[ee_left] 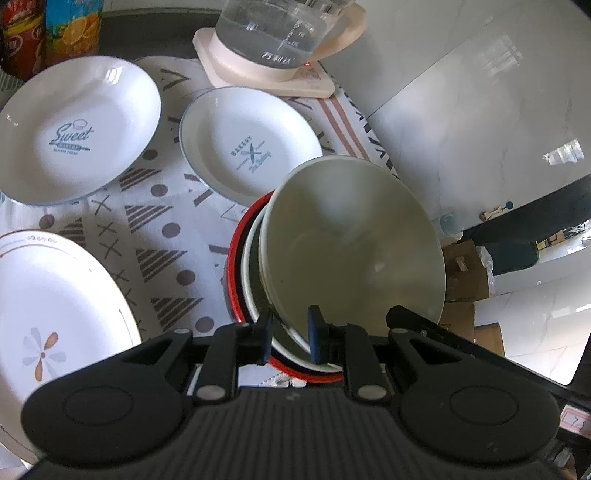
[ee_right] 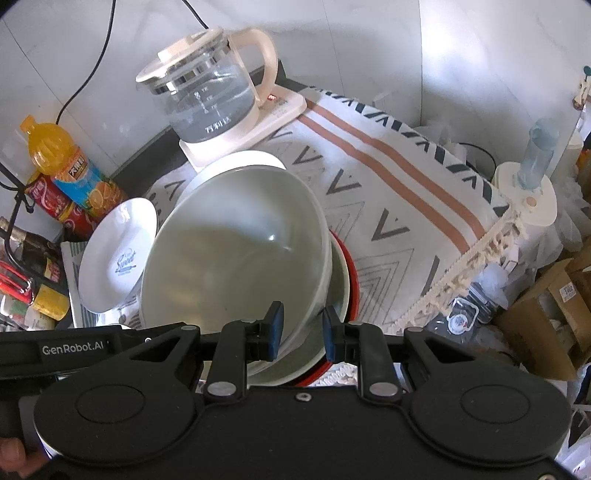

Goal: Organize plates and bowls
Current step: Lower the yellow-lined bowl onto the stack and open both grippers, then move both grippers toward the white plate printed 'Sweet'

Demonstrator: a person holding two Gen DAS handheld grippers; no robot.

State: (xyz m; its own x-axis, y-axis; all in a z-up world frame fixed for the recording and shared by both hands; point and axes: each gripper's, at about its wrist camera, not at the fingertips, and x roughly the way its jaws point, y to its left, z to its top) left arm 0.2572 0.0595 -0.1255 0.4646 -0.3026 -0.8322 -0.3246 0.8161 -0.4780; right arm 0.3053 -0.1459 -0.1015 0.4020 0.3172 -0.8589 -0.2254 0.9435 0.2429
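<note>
Left tool (ee_left: pixel 291 338) right up close, black, with blue pads (ee_left: pixel 317 338). Narrow gap, pinched on the near rim of the pale bowl (ee_left: pixel 351 240). One pad inside the bowl, the other outside.

Pale bowl tipped up on its side, sitting in a white bowl (ee_left: pixel 252 291), and that one in a red bowl (ee_left: pixel 233 280). All three stacked near the right edge of the bench (ee_right: pixel 147 155), on a patterned cloth (ee_left: pixel 162 221).

Right tool (ee_right: pixel 303 332) close to the same pale bowl (ee_right: pixel 236 251), gap narrow, one pad (ee_right: pixel 275 332) inside the rim and one outside. Cannot tell if squeezing or only around it.

Beyond the stack, toward the far edge, a plate with "Bakery" on it (ee_left: pixel 247 144). Left of that, a plate with "Sweet" on it (ee_left: pixel 77 129). Flower plate (ee_left: pixel 48 295) by the near left corner. All three plates flat on the cloth and apart.

Glass kettle (ee_left: pixel 269 33) with water on its cream base at the far edge. Orange juice bottle (ee_right: pixel 62 166) and red bottle (ee_right: pixel 55 203) at the far left corner.
</note>
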